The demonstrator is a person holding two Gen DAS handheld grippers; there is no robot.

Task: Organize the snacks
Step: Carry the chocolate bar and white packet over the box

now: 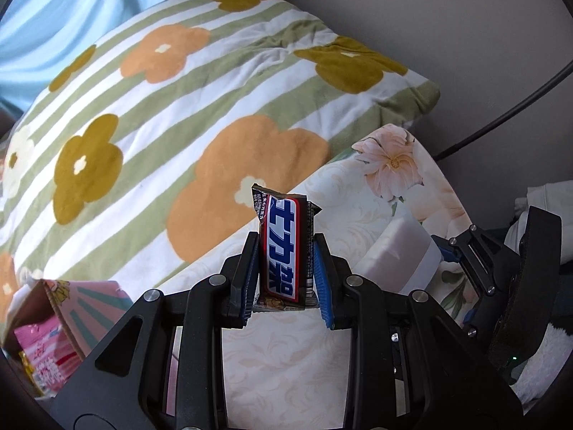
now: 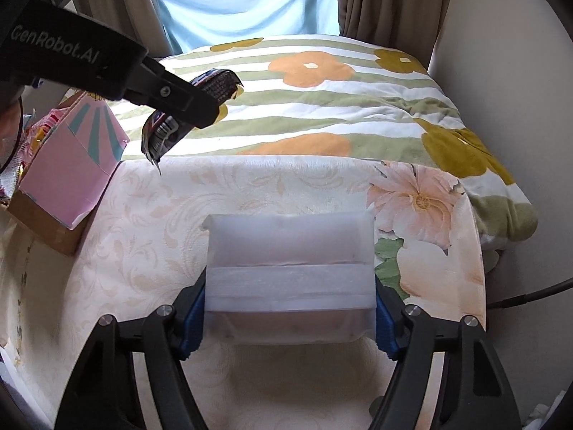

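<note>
My left gripper is shut on a dark snack bar with a blue and white label, held upright above the bed. The same bar shows in the right wrist view, gripped by the left gripper beside the pink box. My right gripper is shut on a frosted white plastic box, which rests on the floral cloth; this box also shows at the right of the left wrist view. A pink carton holding pink snack packs stands open at the left.
A striped blanket with orange and mustard flowers covers the bed behind. A cream floral cloth lies under the boxes. A black cable runs along the wall at the right. Curtains hang at the back.
</note>
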